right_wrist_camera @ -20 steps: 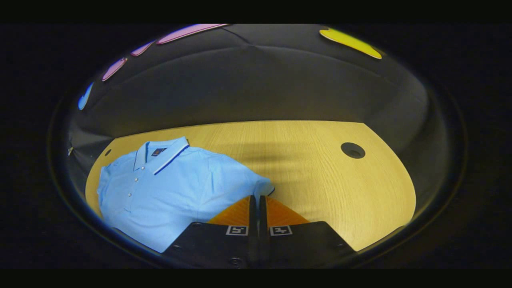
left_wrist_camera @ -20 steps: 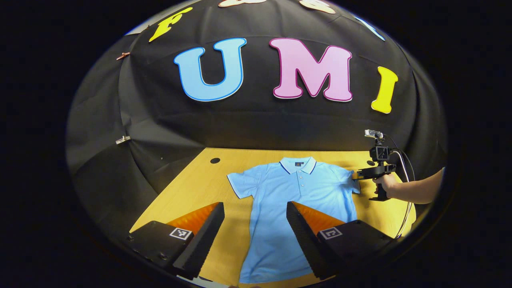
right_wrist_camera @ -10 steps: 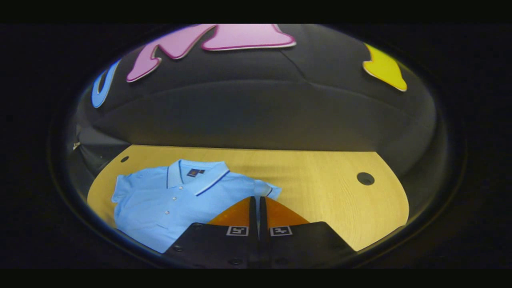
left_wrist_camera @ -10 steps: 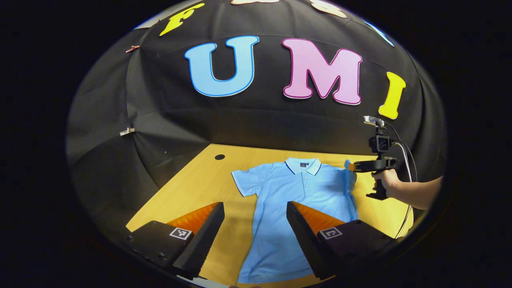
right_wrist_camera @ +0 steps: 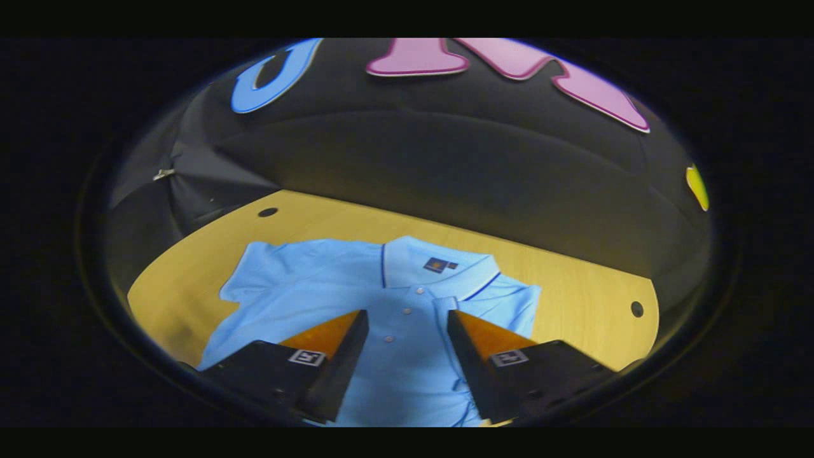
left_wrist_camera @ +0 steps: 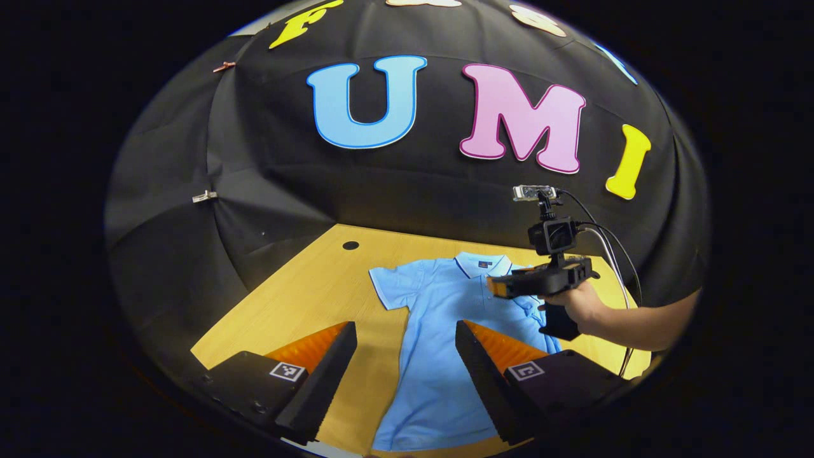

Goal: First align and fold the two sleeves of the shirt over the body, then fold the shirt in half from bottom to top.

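Observation:
A light blue polo shirt (left_wrist_camera: 439,318) lies face up on the wooden table (left_wrist_camera: 305,299), collar toward the wall. In the right gripper view the shirt (right_wrist_camera: 331,286) has one sleeve (right_wrist_camera: 505,302) folded in over the chest. The other sleeve (right_wrist_camera: 254,280) lies spread flat. My right gripper (right_wrist_camera: 407,316) hovers open over the button placket with nothing between its fingers. In the left gripper view the right gripper (left_wrist_camera: 499,286) is held by a hand (left_wrist_camera: 572,305) above the shirt's chest. My left gripper (left_wrist_camera: 404,331) stands open over the shirt's lower part.
The table has a round cable hole (left_wrist_camera: 350,245) near its far left corner and another hole (right_wrist_camera: 636,309) on the right side. Bare table (right_wrist_camera: 572,292) lies around the shirt. A cable (left_wrist_camera: 610,248) trails from the right gripper.
My right gripper carried the sleeve from the shirt's side in over the chest, then opened and let it go. My left gripper has hardly moved.

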Available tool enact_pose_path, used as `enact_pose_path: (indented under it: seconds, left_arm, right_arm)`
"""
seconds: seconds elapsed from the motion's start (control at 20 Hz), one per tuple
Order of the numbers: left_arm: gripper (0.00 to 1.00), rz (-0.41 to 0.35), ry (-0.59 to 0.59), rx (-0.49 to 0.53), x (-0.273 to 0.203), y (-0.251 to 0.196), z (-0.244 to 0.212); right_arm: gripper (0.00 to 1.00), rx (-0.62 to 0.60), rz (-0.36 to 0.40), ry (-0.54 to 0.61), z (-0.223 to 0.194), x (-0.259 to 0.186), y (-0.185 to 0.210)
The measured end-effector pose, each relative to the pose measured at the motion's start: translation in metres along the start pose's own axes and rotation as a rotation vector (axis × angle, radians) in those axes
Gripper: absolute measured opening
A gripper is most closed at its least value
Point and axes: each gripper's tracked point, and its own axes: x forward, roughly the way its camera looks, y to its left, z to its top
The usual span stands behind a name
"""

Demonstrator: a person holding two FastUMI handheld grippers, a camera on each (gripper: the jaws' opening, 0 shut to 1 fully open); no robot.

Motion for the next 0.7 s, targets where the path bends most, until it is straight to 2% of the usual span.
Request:
enact_pose_path:
  seconds: [0.05,0.1,0.3,0.4,0.45,0.6,0.7]
  left_arm:
    - [1.00,-0.007,-0.007,-0.003,0.010,0.001,0.004]
    - [1.00,-0.013,-0.017,0.000,0.023,0.002,0.008]
    - [0.98,-0.030,-0.035,-0.011,0.093,0.008,0.023]
    - [0.98,-0.043,0.011,-0.002,0.142,0.011,0.018]
    - [0.98,-0.042,0.030,0.004,0.167,0.015,0.015]
    - [0.98,-0.020,0.084,-0.033,0.229,0.035,0.004]
    - [0.98,0.014,0.094,-0.024,0.265,0.049,0.001]
  right_arm:
    - [0.96,0.008,0.010,0.001,-0.007,-0.007,0.002]
    - [0.98,0.018,0.011,0.003,-0.010,-0.021,0.000]
    - [0.98,0.063,-0.025,-0.013,-0.024,-0.078,-0.035]
    - [0.98,0.090,-0.065,-0.017,-0.034,-0.114,-0.066]
    - [0.98,0.149,-0.102,-0.034,-0.039,-0.141,-0.088]
    - [0.98,0.219,-0.156,-0.062,-0.051,-0.195,-0.120]
    - [0.98,0.233,-0.181,-0.071,-0.060,-0.231,-0.135]
